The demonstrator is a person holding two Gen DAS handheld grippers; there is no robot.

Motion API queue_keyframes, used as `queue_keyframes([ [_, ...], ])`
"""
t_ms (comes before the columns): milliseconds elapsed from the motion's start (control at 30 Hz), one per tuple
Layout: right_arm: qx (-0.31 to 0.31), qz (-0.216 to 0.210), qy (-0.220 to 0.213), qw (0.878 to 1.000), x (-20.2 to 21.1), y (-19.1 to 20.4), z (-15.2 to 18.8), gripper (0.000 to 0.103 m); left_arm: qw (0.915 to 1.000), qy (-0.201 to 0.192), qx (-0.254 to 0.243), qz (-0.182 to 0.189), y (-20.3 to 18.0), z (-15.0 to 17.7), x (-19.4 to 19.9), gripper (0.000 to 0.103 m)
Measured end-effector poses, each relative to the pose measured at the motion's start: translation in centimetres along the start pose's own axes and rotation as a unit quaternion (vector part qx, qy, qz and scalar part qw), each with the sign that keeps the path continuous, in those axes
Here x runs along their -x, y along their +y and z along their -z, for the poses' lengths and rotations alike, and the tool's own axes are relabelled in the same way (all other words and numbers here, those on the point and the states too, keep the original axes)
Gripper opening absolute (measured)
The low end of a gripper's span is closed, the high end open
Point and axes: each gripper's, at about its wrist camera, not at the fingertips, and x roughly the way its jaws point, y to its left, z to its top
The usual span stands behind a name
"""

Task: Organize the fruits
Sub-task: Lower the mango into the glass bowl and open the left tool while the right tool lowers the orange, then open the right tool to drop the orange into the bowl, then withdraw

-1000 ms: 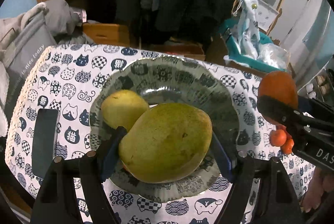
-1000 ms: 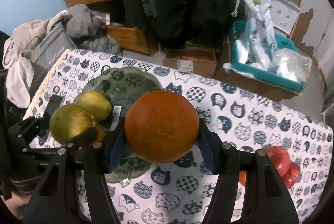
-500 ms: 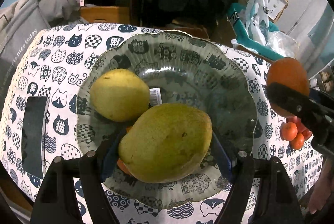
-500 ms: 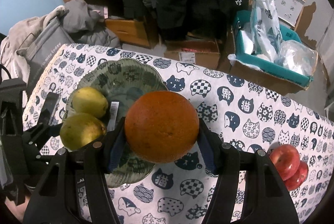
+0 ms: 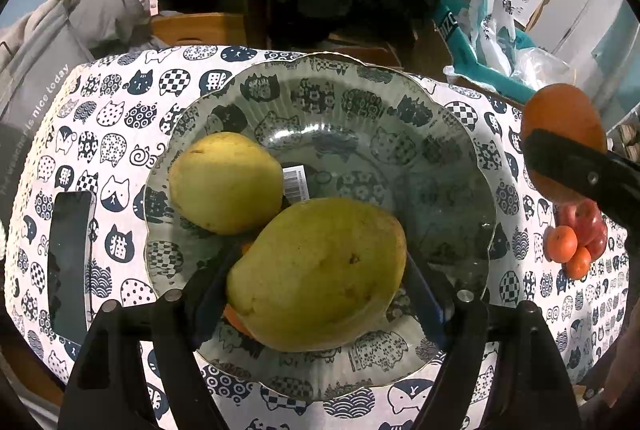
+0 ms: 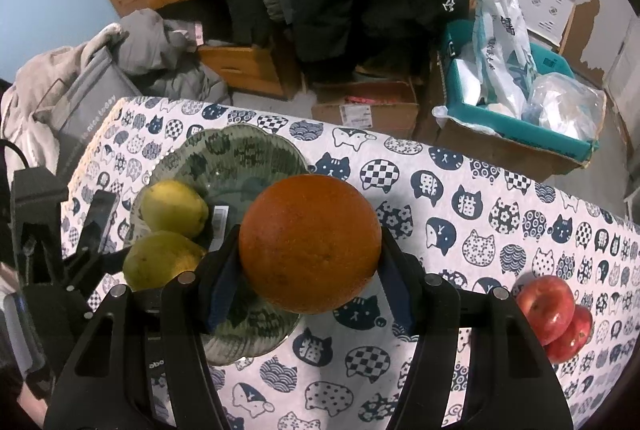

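My left gripper (image 5: 316, 278) is shut on a large yellow-green mango (image 5: 320, 270) and holds it just over the near part of a glass plate (image 5: 360, 101). A second yellow-green mango (image 5: 224, 181) lies on the plate's left side. A bit of an orange fruit (image 5: 236, 322) shows under the held mango. My right gripper (image 6: 310, 250) is shut on a big orange (image 6: 310, 244) and holds it above the plate's right edge (image 6: 248, 137). In the left wrist view the orange (image 5: 560, 113) shows at the right.
The table has a cat-print cloth (image 6: 480, 189). Red apples (image 6: 552, 314) lie at its right, with small tangerines (image 5: 564, 246) beside them. A dark phone (image 5: 68, 262) lies left of the plate. Boxes, bags and clothes stand beyond the table's far edge.
My left gripper has moved forward and down over the plate with the mango. My right gripper has risen a little and drawn back with the orange.
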Motion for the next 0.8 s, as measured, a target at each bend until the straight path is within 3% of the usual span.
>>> queue_keyframes([
  [267, -0.003, -0.001, -0.003, 1.0, 0.3, 0.1, -0.1, 0.064, 0.9994, -0.015, 0.004, 0.03, 0.0, 0.0, 1.0, 0.092],
  [567, 0.0, -0.01, 0.004, 1.0, -0.1, 0.9, -0.2, 0.064, 0.9985, -0.026, 0.042, 0.024, 2.2, -0.2, 3.0, 0.092],
  [800, 0.009, -0.019, 0.027, 0.999, -2.3, 2.6, 0.4, 0.064, 0.9973, -0.036, 0.064, -0.006, 4.7, 0.1, 4.0, 0.092],
])
